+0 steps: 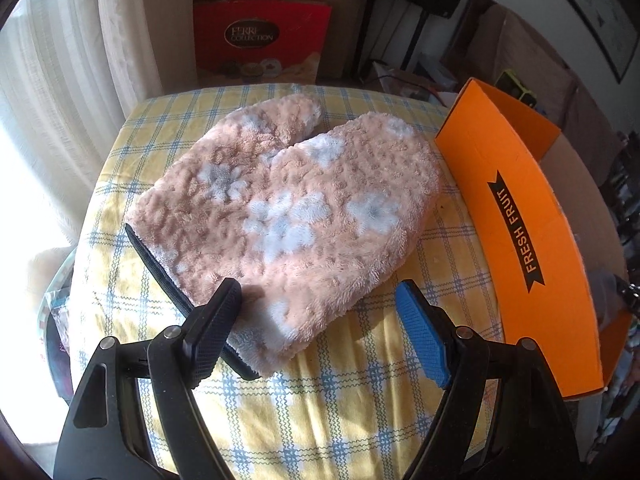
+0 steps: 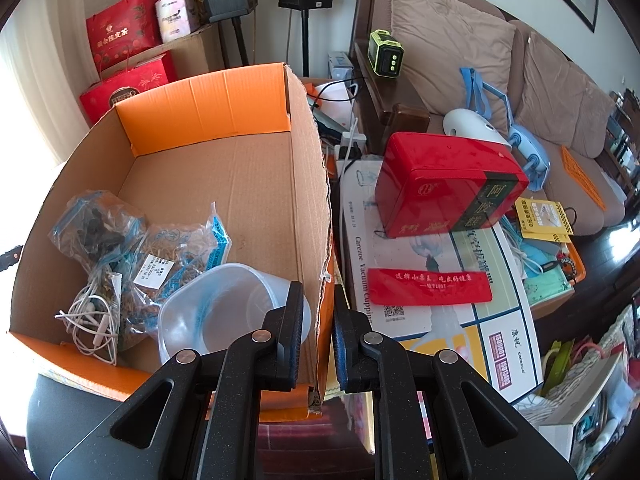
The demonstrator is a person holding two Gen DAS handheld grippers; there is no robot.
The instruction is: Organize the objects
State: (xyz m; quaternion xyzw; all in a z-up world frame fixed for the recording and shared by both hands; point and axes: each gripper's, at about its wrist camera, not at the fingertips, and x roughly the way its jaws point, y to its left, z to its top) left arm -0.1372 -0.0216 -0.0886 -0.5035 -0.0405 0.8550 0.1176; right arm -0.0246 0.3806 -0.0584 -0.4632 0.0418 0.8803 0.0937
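A fluffy pink mitt (image 1: 288,208) with pale blue flower patches and a black cuff lies flat on the yellow checked tablecloth (image 1: 360,400). My left gripper (image 1: 318,312) is open, its fingers either side of the mitt's near cuff corner, just above it. The orange "FRESH FRUIT" cardboard box (image 1: 520,232) stands to the right of the mitt. In the right wrist view my right gripper (image 2: 318,320) is shut on the box's right wall (image 2: 316,208). Inside the box lie plastic bags (image 2: 132,240) of small items, white earphones (image 2: 92,320) and a clear plastic container (image 2: 224,312).
A red tin (image 2: 448,184) sits on a white vacuum cupping carton (image 2: 440,300) right of the box. A brown sofa (image 2: 500,60) holds cushions, a white device and a green gadget. Red gift boxes (image 1: 260,40) stand behind the table. Curtains hang at the left.
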